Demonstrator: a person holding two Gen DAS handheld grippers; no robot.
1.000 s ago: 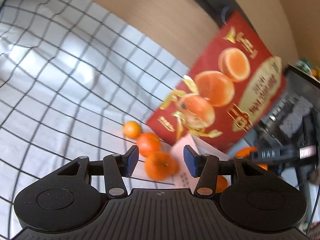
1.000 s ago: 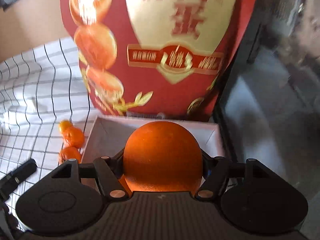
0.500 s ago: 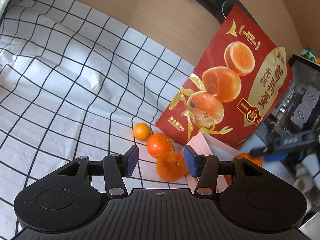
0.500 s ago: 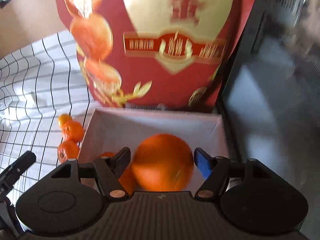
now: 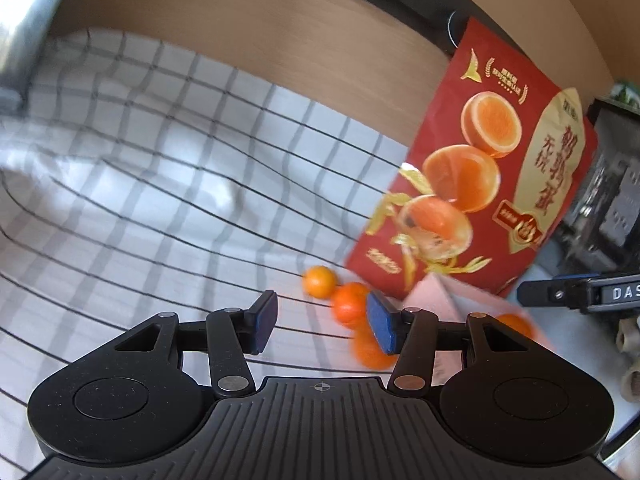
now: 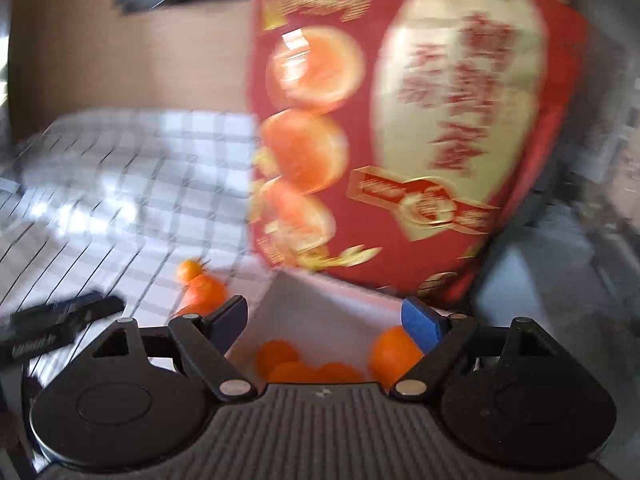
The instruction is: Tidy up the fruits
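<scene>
Blue-padded jaws of the right gripper [image 6: 324, 322] stand spread with nothing between them; they have just been opening. A second ago they pinched a large orange; half a second ago it sat loose between them. Now that view looks down into the white box [image 6: 320, 308], and the oranges lie in it, below and past the jaws. Right-wrist frame is heavily smeared, far more than before.

Left gripper [image 5: 322, 324] jaws are spread as wide as earlier, empty, above the checked cloth [image 5: 160, 184]. Its view has swung: the loose fruit that sat between the pads half a second ago is now off by the right pad.

Counts:
- oranges in the box [image 6: 394, 354]: four orange blobs, edges blurred, so approximate
- loose oranges on the cloth [image 5: 348, 306]: three in a row just left of the box, smallest farthest away
- red bag [image 5: 480, 168]: one, upright behind the box, printed with three round orange halves
- grippers: two; each shows up as a dark bar at the edge of the other's view

Hidden or unclear: the third loose orange is half behind the left gripper's right pad. Box floor is mostly covered by the gripper body in both views. One orange patch shows at the box's right side in the left view, cut off. Dark equipment at far right is too blurred to identify.
</scene>
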